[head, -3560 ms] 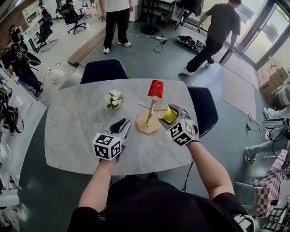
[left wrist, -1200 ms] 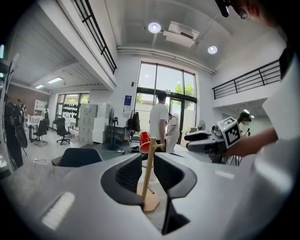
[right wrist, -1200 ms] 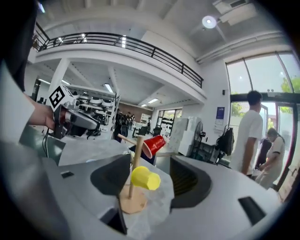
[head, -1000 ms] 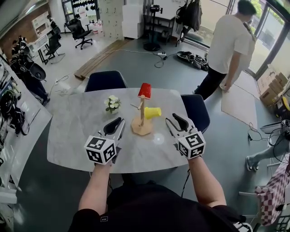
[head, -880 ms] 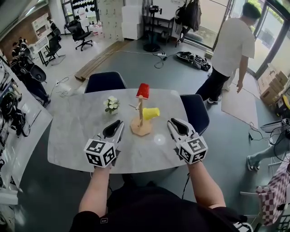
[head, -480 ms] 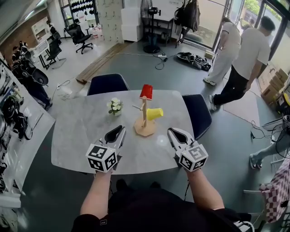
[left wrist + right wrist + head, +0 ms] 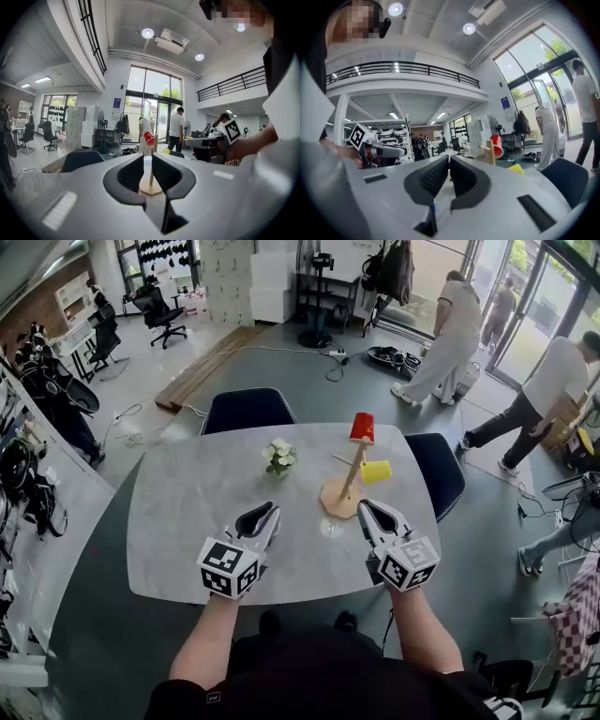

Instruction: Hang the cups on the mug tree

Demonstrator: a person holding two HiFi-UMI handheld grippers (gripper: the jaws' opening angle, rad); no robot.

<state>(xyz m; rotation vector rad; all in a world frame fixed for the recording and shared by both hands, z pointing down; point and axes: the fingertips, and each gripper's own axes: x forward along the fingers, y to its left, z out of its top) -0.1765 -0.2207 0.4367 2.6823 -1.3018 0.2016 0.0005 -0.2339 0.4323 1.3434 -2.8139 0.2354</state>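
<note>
**A:** Two cups, both on the mug tree point(image 7: 335, 500) already?

**B:** Yes. The red cup point(image 7: 362, 427) sits upturned over the top of the post, its long axis close to upright. The yellow cup point(image 7: 376, 471) hangs on a side peg, axis roughly level, running out from the post to the right. Its mouth seems to face the post, though it is small here.

**A:** And the grippers?

**B:** The right gripper point(image 7: 367, 509), jaws together and empty, is just beside the tree's base on the near side. The left gripper point(image 7: 268, 513), jaws a slit apart with nothing between, sits farther off to the tree's near left. I judge that no cup is left to hang.
</note>
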